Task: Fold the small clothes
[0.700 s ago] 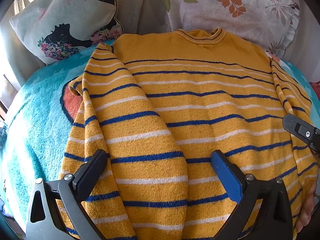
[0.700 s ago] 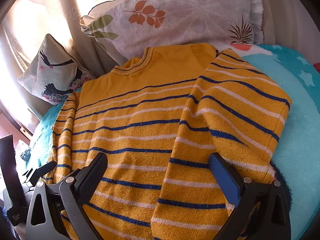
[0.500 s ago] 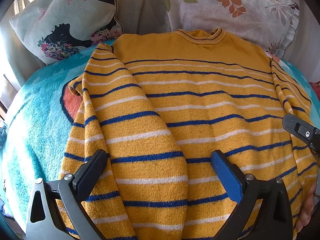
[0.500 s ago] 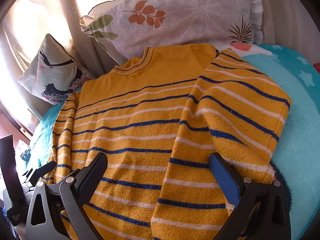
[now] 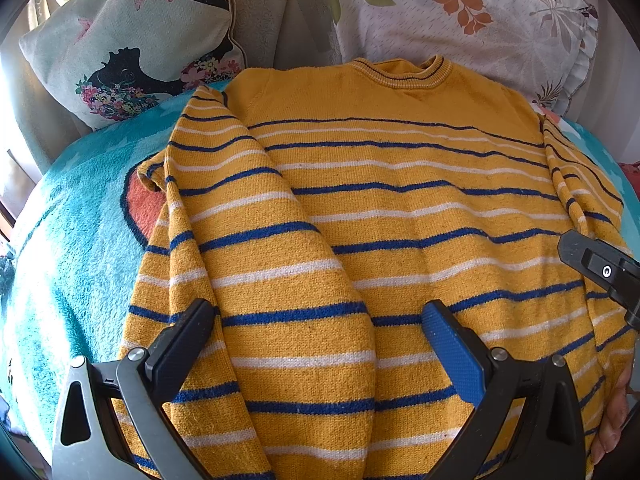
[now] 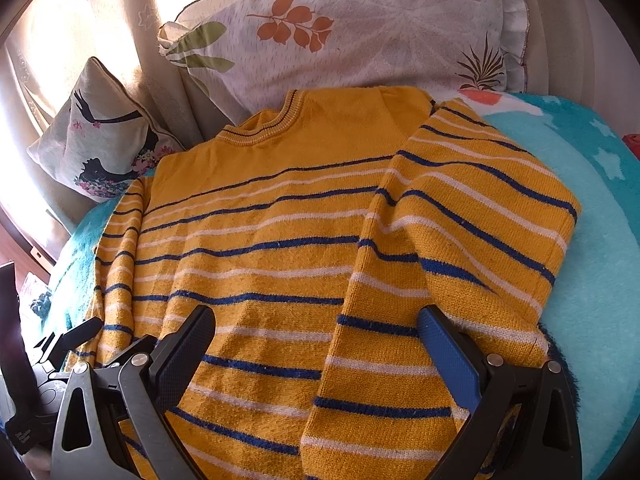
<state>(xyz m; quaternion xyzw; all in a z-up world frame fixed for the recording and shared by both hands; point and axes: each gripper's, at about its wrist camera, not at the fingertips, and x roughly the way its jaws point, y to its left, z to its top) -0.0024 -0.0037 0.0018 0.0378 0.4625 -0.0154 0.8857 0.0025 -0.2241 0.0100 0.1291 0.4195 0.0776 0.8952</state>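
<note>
A yellow sweater [image 5: 400, 208] with blue and white stripes lies flat on a turquoise blanket [image 5: 68, 240], collar at the far side. Both sleeves are folded in over the body: the left sleeve [image 5: 260, 280] and the right sleeve [image 6: 440, 248]. My left gripper [image 5: 316, 336] is open and empty, its jaws wide apart just above the lower left part of the sweater. My right gripper [image 6: 316, 340] is open and empty above the lower right part of the sweater [image 6: 260, 240]. The right gripper's edge shows in the left wrist view [image 5: 600, 268].
A cushion with a black bird print [image 5: 132, 36] and a leaf-print pillow [image 5: 460, 16] lean at the back behind the collar. The blanket [image 6: 600, 280] extends to the right of the sweater. The left gripper's body shows at the lower left of the right wrist view [image 6: 48, 360].
</note>
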